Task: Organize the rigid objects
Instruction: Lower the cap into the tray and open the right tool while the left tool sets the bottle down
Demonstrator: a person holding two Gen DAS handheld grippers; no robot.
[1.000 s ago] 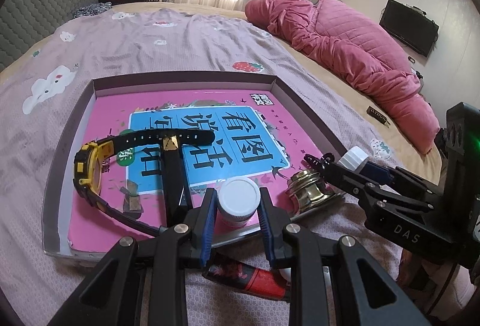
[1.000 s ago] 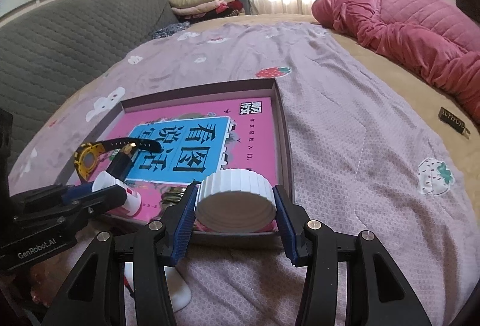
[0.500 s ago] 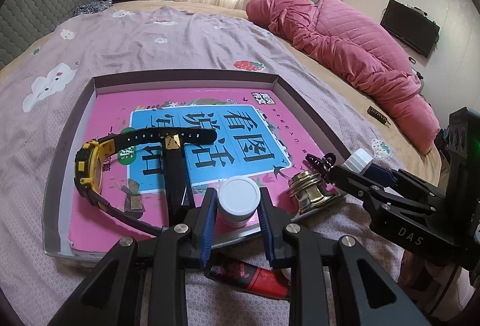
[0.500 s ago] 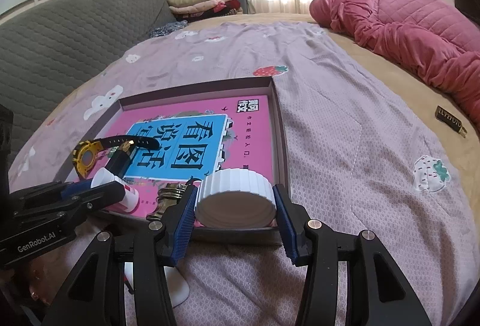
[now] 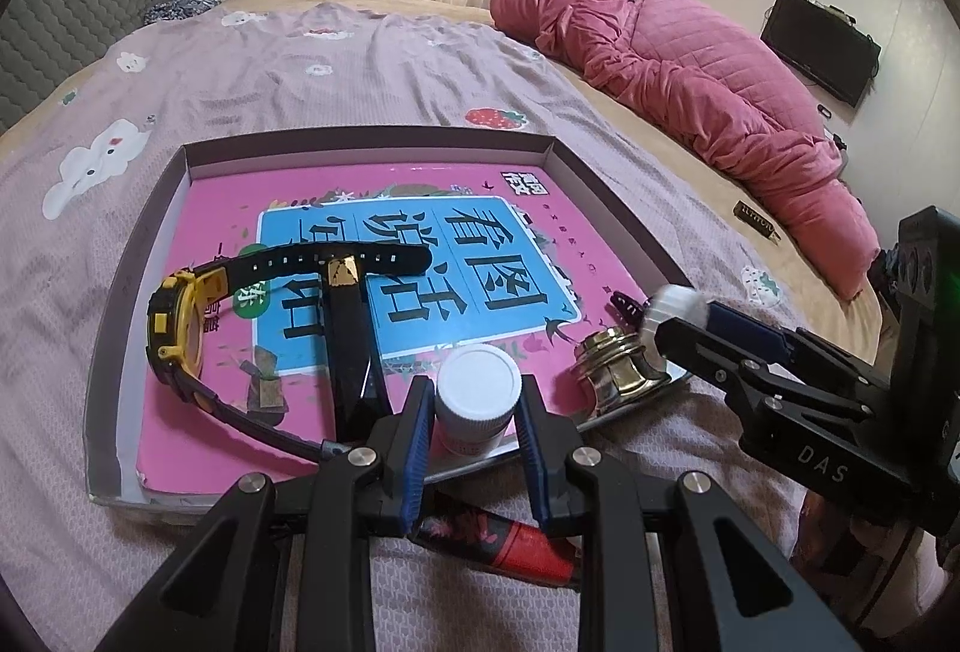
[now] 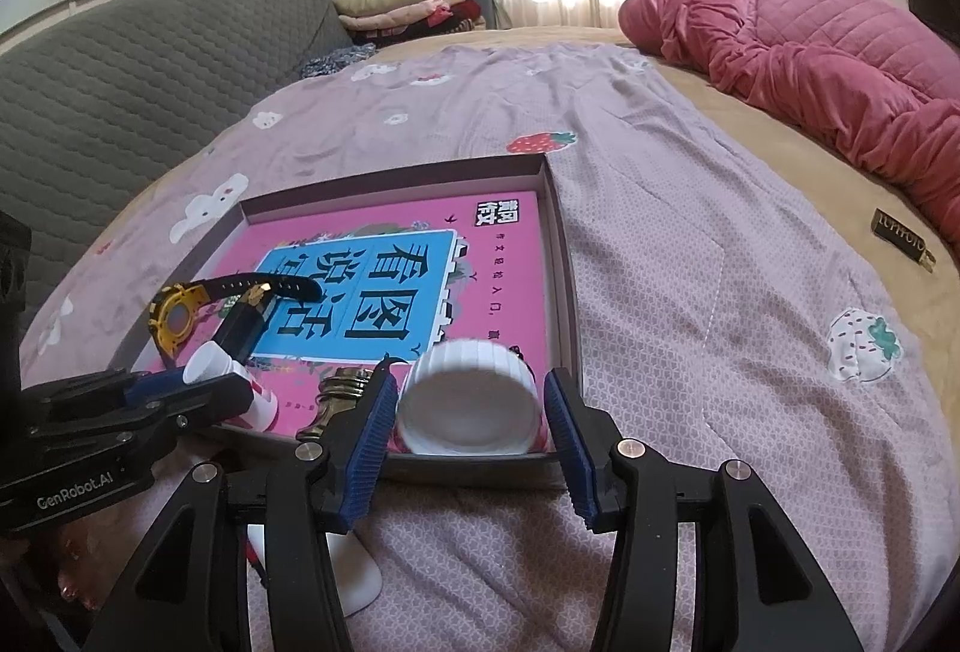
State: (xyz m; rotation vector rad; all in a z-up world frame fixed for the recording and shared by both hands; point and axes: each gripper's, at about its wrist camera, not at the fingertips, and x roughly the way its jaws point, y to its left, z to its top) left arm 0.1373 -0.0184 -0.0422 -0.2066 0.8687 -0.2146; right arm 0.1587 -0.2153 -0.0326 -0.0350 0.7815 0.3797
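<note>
A shallow box tray point(image 5: 606, 214) with a pink and blue book inside lies on the bed. My left gripper point(image 5: 474, 424) is shut on a small white-capped bottle point(image 5: 478, 388), held at the tray's near edge. My right gripper point(image 6: 471, 412) has opened; a white ribbed jar point(image 6: 474, 400) sits tilted between its fingers, at the tray's near right corner, with gaps on both sides. In the tray are a yellow and black watch point(image 5: 174, 334), a black stick with a gold tip point(image 5: 348, 340), a brass knob point(image 5: 618, 364) and a black hair clip point(image 5: 624, 301).
A red and black tube point(image 5: 510, 538) lies on the purple bedspread under my left gripper. A white object point(image 6: 354, 568) lies below my right gripper. A small dark bar point(image 6: 900, 238) lies on the tan sheet at right. A pink quilt point(image 5: 690, 69) is heaped beyond.
My right gripper has opened and let go of the white jar, which now tilts down into the tray corner. Both grippers have moved slightly closer to the tray.
</note>
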